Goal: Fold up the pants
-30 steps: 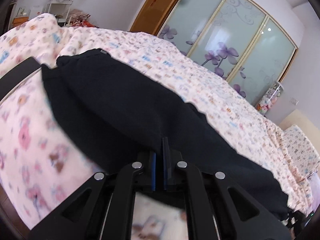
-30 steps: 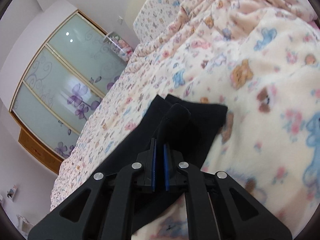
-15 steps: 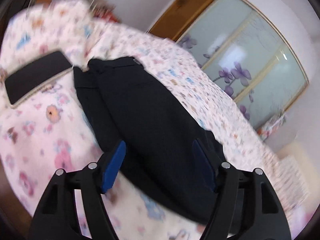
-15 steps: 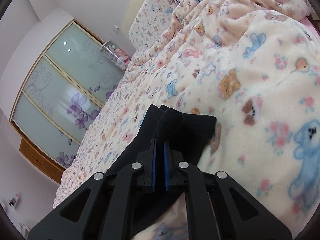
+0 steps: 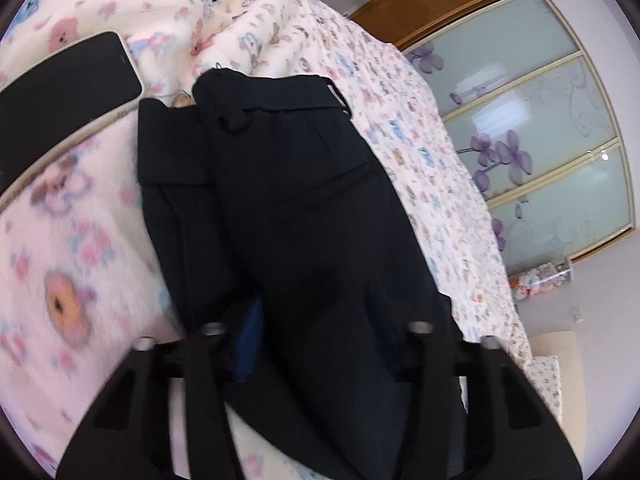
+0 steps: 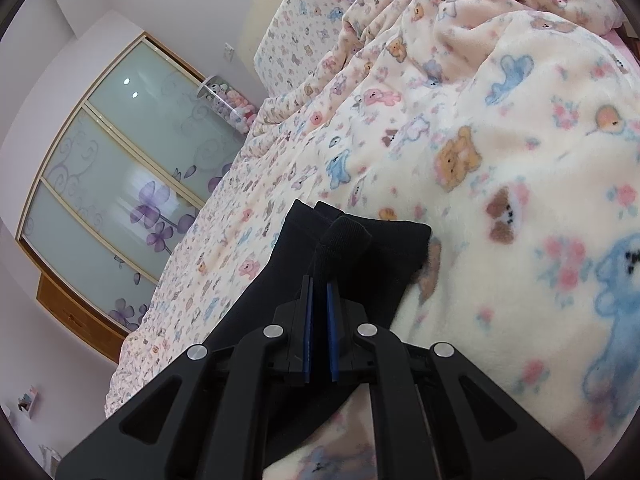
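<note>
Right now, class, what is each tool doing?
Left tool: open, holding nothing, above the pants.
Right tool: shut on the pants hem.

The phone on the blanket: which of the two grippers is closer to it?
Left. The left gripper hangs open over the black pants, with the phone lying just beyond the waistband. The right gripper pinches the leg cuffs; its view shows no phone.

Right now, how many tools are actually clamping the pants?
1. The right tool is shut on a bunched bit of the pants near the hem end. The left tool is open above them, toward the waistband end, gripping nothing.
</note>
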The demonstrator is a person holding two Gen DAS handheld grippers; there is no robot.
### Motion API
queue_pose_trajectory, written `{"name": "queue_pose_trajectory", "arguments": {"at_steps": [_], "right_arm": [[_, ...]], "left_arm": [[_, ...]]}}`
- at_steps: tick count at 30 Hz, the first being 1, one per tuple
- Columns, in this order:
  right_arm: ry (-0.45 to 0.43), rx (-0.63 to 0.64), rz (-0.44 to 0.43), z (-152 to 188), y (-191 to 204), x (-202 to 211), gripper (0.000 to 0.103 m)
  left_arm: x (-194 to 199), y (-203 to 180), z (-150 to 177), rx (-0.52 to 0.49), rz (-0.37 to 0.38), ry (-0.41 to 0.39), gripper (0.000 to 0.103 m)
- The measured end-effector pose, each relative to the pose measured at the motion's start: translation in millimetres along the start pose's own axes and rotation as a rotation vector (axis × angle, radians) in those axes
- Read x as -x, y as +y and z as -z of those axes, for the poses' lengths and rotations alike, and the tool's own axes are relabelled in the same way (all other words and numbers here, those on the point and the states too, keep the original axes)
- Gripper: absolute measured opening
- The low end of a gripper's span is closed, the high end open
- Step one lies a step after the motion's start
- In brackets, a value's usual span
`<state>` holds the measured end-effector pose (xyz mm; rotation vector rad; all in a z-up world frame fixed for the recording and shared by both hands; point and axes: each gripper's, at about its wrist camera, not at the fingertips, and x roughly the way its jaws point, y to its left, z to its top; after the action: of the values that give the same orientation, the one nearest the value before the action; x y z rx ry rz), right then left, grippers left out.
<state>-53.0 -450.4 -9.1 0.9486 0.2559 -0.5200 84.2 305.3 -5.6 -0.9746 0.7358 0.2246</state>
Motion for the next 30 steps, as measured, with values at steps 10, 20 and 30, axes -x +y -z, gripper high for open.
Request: {"name": "queue_pose_trajectory", "arguments": {"at_steps": [10, 20, 30], "right_arm": [[-0.003, 0.001, -0.006, 0, 1, 0, 0.007], [0.005, 0.065, -0.036, -18, 19, 0, 0.007], [0.065, 0.228, 0.026, -47, 22, 5, 0.007]], "left_arm": [[40, 3, 13, -0.09, -0.025, -0.111, 0.007], [19, 16, 23, -0.151, -0.159, -0.133, 0.012], [20, 19, 25, -0.172, -0.15, -0.149, 0.013]]}}
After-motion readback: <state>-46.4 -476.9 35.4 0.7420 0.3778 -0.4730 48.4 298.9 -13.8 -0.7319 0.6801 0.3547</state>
